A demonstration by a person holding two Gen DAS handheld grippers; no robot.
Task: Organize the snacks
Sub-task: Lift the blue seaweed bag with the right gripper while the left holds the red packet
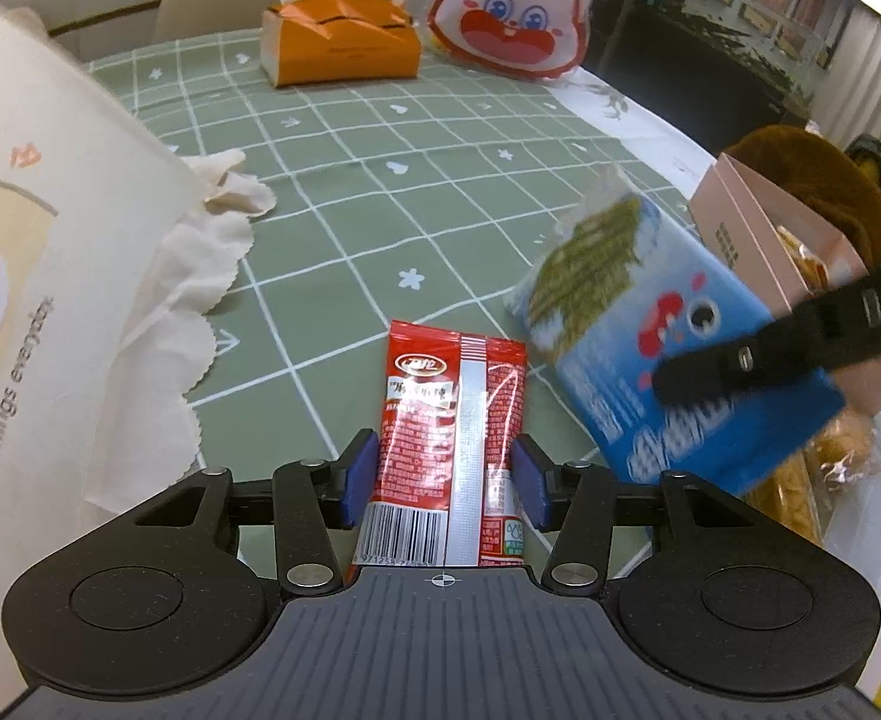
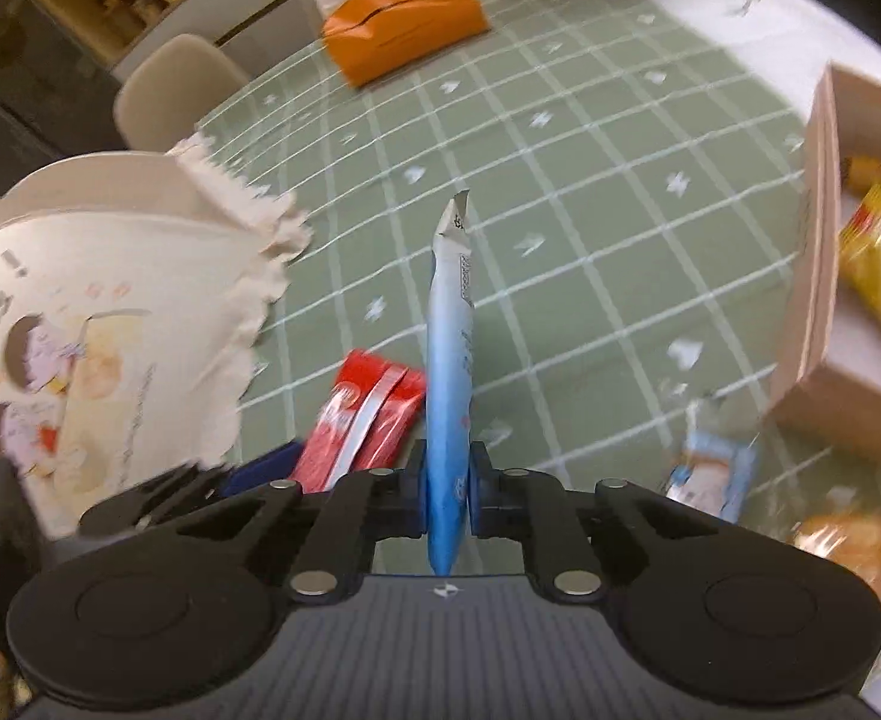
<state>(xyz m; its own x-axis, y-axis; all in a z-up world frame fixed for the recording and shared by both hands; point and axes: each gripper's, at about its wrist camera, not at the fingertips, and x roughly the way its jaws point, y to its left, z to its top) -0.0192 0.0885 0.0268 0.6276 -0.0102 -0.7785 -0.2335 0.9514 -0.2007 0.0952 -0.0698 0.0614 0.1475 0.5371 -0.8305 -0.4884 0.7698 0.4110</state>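
Right gripper (image 2: 447,489) clenched on the light, crinkly blue foil snack packet (image 2: 449,360), pinched edge-on low in frame; left gripper (image 1: 445,483) straddles the slippery red sachet (image 1: 449,420), pads unclosed.

Your left gripper (image 1: 445,483) has its jaws on either side of the red snack packet (image 1: 449,450), which lies flat on the green checked worktop (image 1: 380,180). Just right of that packet your right gripper (image 1: 680,381) holds the blue seaweed snack bag (image 1: 650,348) tilted above the worktop. Beyond the packet, at the far edge, sits an orange tissue pack (image 1: 338,39).
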